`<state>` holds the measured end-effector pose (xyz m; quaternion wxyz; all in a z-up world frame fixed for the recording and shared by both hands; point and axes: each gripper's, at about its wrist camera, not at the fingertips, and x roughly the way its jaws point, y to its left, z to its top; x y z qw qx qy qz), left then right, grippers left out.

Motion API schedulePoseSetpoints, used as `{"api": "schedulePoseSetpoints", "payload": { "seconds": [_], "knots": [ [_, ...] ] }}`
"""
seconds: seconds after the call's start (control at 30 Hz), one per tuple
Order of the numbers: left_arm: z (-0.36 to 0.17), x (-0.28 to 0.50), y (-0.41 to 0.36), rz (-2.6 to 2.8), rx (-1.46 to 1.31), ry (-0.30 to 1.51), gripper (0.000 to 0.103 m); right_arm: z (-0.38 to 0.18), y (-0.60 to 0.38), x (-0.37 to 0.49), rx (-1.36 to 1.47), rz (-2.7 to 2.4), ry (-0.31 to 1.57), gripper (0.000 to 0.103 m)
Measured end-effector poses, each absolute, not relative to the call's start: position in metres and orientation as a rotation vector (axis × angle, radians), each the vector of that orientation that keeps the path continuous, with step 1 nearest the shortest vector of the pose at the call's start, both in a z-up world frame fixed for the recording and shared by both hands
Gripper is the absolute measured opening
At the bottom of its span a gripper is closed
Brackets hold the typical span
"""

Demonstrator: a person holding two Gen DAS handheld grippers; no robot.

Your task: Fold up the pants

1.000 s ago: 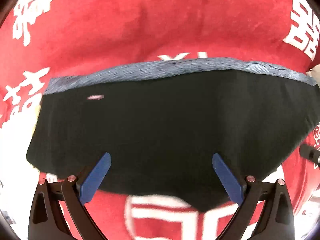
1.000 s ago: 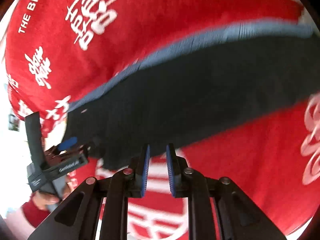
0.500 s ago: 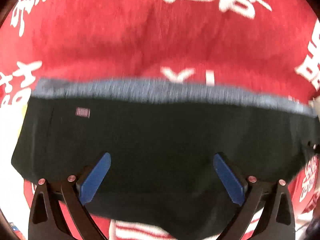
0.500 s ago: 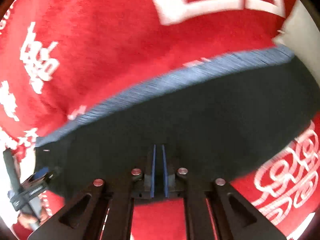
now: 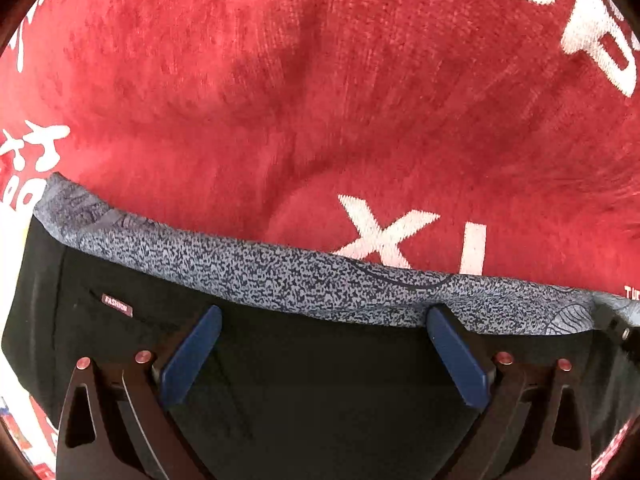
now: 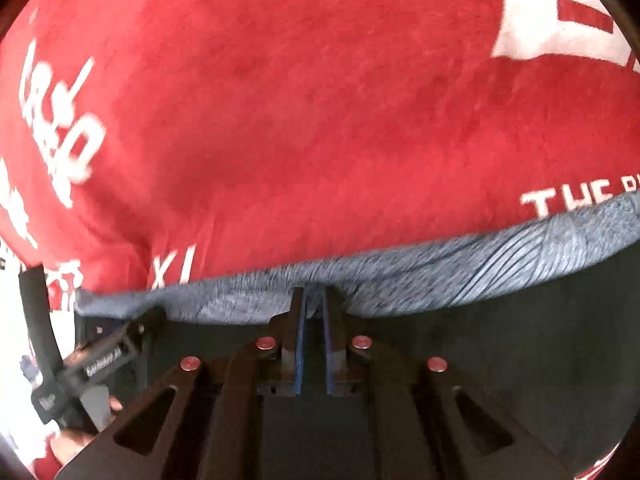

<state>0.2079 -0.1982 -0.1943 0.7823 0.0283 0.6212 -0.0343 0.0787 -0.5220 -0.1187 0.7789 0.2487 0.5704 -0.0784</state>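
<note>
The black pants [image 5: 320, 380] lie folded on the red blanket, their grey speckled waistband [image 5: 304, 276] running across the far edge. A small "FASHION" label [image 5: 116, 305] sits at the left. My left gripper [image 5: 324, 316] is open, its blue pads over the black cloth just short of the waistband. In the right wrist view my right gripper [image 6: 314, 300] is shut, nearly closed, its tips at the waistband [image 6: 460, 268] over the pants [image 6: 500, 360]. I cannot tell whether cloth is pinched. The left gripper [image 6: 100, 360] shows at the left there.
A red blanket [image 5: 320, 100] with white lettering covers the whole surface under the pants and beyond them [image 6: 300, 120]. The person's hand [image 6: 68, 440] holds the left gripper at the lower left of the right wrist view.
Both grippers have moved forward over the pants toward the waistband, which now sits at their fingertips. The right gripper's fingers closed from a narrow gap to nearly together.
</note>
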Motion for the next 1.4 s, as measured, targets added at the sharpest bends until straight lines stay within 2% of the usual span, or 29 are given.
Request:
{"api": "schedulePoseSetpoints", "payload": {
  "seconds": [0.1,0.27,0.33,0.37,0.4,0.57,0.67,0.87,1.1,1.4],
  "knots": [
    [-0.189,0.21,-0.201,-0.057,0.079,1.348,0.103,-0.114,-0.541,0.08,0.44,-0.291,1.235,0.009],
    [-0.151,0.175,-0.23,-0.142,0.132,1.327,0.103,-0.095,-0.571,0.048,0.469,-0.336,1.241,0.012],
    [-0.137,0.153,-0.249,-0.213,0.151,1.319,0.103,-0.083,-0.573,0.029,0.434,-0.339,1.244,0.026],
    [-0.134,0.145,-0.256,-0.235,0.162,1.317,0.103,-0.077,-0.575,0.016,0.421,-0.347,1.245,0.043],
    [-0.132,0.132,-0.268,-0.263,0.18,1.319,0.103,-0.074,-0.577,0.006,0.412,-0.357,1.246,0.052],
    [-0.158,0.085,-0.292,-0.305,0.237,1.401,0.103,-0.084,-0.595,-0.053,0.419,-0.388,1.302,0.052],
    [-0.156,0.067,-0.289,-0.3,0.238,1.324,0.103,-0.083,-0.592,-0.068,0.387,-0.352,1.261,0.052],
    [-0.151,0.059,-0.286,-0.285,0.228,1.339,0.103,-0.085,-0.584,-0.079,0.359,-0.342,1.238,0.055],
    [-0.16,0.051,-0.279,-0.274,0.202,1.328,0.103,-0.089,-0.577,-0.076,0.325,-0.295,1.252,0.068],
    [-0.168,0.054,-0.278,-0.264,0.214,1.345,0.103,-0.083,-0.572,-0.074,0.342,-0.297,1.261,0.069]
  ]
}}
